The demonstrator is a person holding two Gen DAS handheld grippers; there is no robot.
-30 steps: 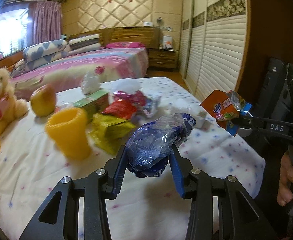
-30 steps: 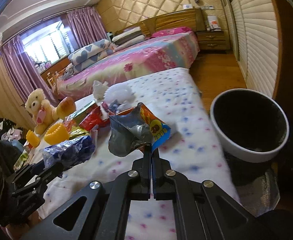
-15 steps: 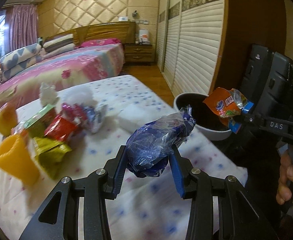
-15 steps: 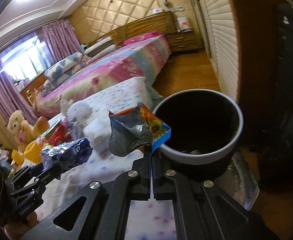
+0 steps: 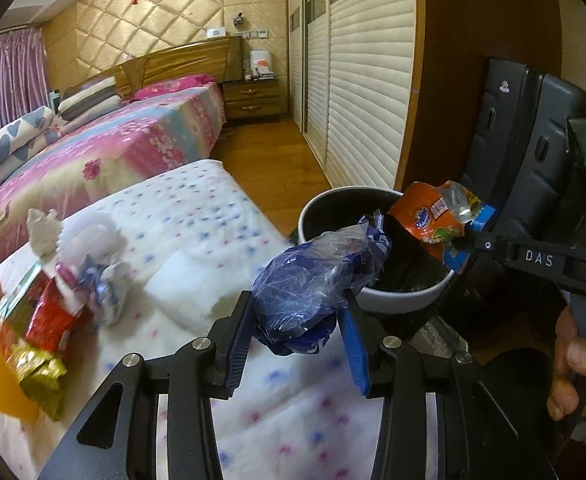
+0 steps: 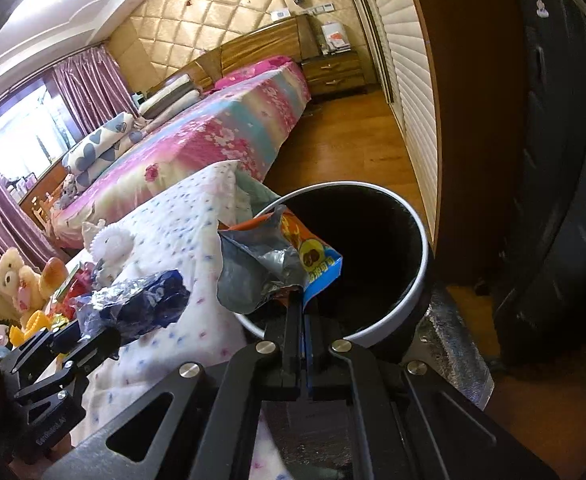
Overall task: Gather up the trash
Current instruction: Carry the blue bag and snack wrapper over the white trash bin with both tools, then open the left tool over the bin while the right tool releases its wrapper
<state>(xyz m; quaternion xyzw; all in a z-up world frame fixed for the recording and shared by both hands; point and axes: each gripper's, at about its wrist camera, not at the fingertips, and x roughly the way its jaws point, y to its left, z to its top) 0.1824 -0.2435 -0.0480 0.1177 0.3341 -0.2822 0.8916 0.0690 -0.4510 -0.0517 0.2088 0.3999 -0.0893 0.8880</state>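
At lower centre my left gripper (image 5: 299, 324) clamps a light, crinkly blue bag (image 5: 313, 284) around its bulk, just short of the bin (image 5: 397, 304). Right of it, my right gripper (image 6: 303, 308) pinches an orange wrapper (image 6: 281, 260) by its edge over the rim. More wrappers (image 5: 49, 320) lie far left; nothing blocks.

A home bedroom: made bed (image 5: 105, 152), nightstand (image 5: 253, 98), quilted headboard wall (image 5: 153, 20).
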